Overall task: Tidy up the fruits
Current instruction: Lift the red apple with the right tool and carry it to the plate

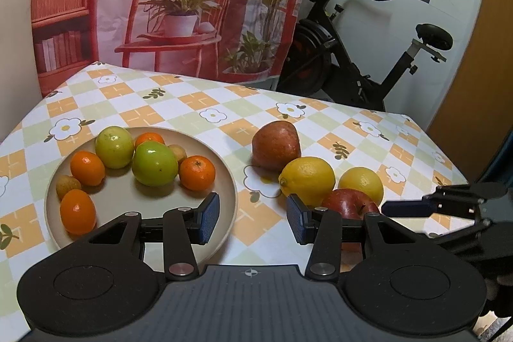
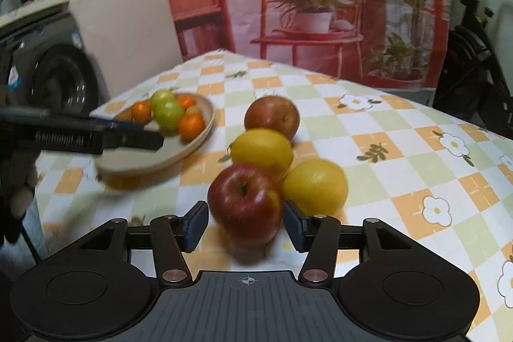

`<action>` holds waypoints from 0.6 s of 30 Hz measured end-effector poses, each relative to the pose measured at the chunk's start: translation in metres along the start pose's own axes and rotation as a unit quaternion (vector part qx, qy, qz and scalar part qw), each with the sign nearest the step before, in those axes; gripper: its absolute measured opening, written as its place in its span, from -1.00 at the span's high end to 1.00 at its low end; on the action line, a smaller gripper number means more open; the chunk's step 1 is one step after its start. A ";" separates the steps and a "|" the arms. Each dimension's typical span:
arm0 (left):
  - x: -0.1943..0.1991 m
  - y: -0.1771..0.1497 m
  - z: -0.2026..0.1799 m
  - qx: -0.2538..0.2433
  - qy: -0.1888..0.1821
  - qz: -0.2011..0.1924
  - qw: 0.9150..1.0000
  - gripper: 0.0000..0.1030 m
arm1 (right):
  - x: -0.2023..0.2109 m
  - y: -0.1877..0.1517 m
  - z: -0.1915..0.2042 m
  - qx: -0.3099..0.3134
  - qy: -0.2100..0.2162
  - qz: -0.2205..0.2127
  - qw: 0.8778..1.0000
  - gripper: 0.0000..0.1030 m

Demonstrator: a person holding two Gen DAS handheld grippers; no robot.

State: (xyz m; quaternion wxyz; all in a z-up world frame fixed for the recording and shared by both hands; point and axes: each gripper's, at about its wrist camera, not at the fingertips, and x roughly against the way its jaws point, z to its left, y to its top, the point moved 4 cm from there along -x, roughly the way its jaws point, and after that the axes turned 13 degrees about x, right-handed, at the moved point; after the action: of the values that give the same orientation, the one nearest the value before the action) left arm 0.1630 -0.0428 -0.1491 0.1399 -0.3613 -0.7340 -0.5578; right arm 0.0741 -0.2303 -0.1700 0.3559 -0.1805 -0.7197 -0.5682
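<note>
Lemons [image 2: 261,149] crowding apple [image 2: 245,202], plate [image 2: 205,130] nearby

Red apple [image 2: 245,201], yellow lemons [image 2: 315,186] (checked, flowered tablecloth [image 2: 400,130]).

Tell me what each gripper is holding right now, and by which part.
The left gripper holds nothing; its fingers stand open over the plate rim. The right gripper has the red apple between its fingers at the sides, but a firm grip cannot be told.

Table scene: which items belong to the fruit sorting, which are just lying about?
Job: plate of oranges and green fruit; two lemons; red apple between the right claw pads; farther apple.
Background: exercise bike; printed backdrop.
</note>
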 end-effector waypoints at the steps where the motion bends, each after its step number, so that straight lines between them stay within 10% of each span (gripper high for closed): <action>1: -0.001 0.000 0.000 0.001 -0.002 0.002 1.000 0.06 | -0.001 -0.002 0.001 0.002 -0.002 0.005 1.000 0.06; 18: -0.042 0.009 -0.026 0.032 -0.112 0.083 0.990 0.10 | -0.026 -0.015 0.000 -0.010 0.011 0.016 1.000 0.05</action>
State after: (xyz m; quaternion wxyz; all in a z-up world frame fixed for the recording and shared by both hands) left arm 0.1934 -0.0812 -0.1597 0.1143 -0.4763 -0.7298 -0.4770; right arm 0.0821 -0.2311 -0.1991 0.3714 -0.1895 -0.7069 -0.5713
